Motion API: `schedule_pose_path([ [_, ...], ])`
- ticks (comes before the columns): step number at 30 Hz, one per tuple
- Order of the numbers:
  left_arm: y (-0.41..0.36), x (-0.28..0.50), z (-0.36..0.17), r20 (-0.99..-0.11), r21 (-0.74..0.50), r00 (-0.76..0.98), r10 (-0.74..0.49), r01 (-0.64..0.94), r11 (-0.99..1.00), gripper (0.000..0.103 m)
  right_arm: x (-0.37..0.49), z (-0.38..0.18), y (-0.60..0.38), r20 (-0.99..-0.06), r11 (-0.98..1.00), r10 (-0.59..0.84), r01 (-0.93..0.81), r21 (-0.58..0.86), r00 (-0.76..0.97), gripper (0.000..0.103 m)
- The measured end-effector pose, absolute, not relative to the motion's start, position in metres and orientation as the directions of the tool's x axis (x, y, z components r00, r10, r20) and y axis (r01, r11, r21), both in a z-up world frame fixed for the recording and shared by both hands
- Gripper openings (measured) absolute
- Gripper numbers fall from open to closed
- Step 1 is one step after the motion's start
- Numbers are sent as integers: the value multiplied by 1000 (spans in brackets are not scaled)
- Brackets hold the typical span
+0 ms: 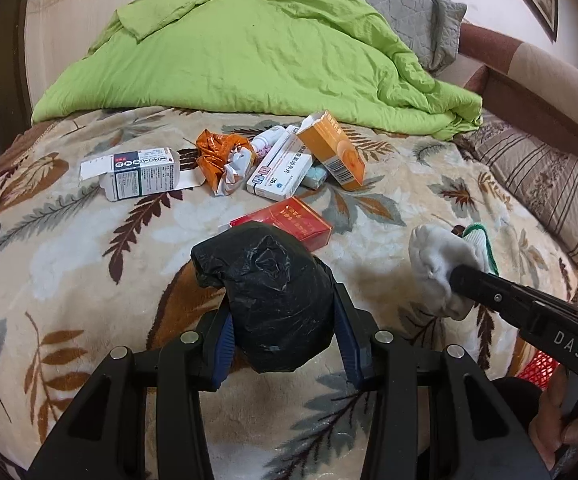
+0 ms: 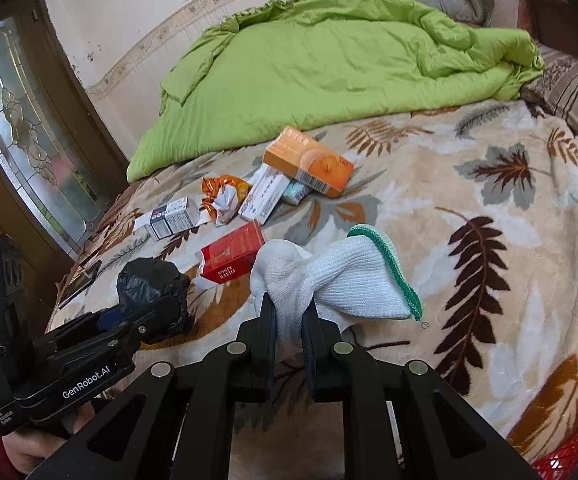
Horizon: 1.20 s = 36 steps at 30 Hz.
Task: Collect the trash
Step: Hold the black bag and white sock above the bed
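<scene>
My left gripper [image 1: 285, 320] is shut on a crumpled black plastic bag [image 1: 269, 296], held above the bed; it also shows in the right wrist view [image 2: 153, 296]. My right gripper [image 2: 289, 312] is shut on a white knit glove with a green cuff [image 2: 341, 276], also seen in the left wrist view [image 1: 445, 264]. Trash lies ahead on the leaf-pattern blanket [image 1: 89, 248]: a red cigarette pack [image 1: 297, 220], an orange box [image 1: 335, 152], a white medicine box [image 1: 281, 168], a white and dark carton [image 1: 137, 174] and an orange foil wrapper [image 1: 221, 156].
A green quilt [image 1: 249, 52] is heaped behind the trash, with a grey pillow [image 1: 409, 12] beyond it. A striped pillow [image 1: 549, 176] lies at the right. A red mesh basket [image 2: 569, 452] shows at the lower right. A glass-panel door [image 2: 21, 120] stands at the left.
</scene>
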<state>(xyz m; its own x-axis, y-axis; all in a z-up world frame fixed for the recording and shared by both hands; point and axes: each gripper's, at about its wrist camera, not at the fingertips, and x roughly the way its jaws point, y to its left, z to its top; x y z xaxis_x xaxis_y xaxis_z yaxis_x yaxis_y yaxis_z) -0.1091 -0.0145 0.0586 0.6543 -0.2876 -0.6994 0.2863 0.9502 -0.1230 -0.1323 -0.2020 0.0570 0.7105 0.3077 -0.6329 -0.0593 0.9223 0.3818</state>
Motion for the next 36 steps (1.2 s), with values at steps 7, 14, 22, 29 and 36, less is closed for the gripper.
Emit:
schedule_pose_path([
  [7,-22,-112,61,-711,-84,651,-268,299,950,43,-134,58,-203,-628,921,310,-61,386,713,12],
  [14,-29,-122,68,-703,-56,663,-259,311,949,43,-137,61,-204,-622,922,307,-64,381,721,13],
  [22,-33,-132,79,-686,-30,682,-254,322,946,43,-146,71,-210,-596,917,310,-67,393,740,12],
  [29,-40,-140,87,-669,-6,700,-251,332,943,43,-157,86,-217,-575,914,311,-73,399,757,13],
  [36,-44,-145,93,-658,-17,699,-278,355,935,43,-171,104,-222,-548,909,319,-86,407,773,13],
])
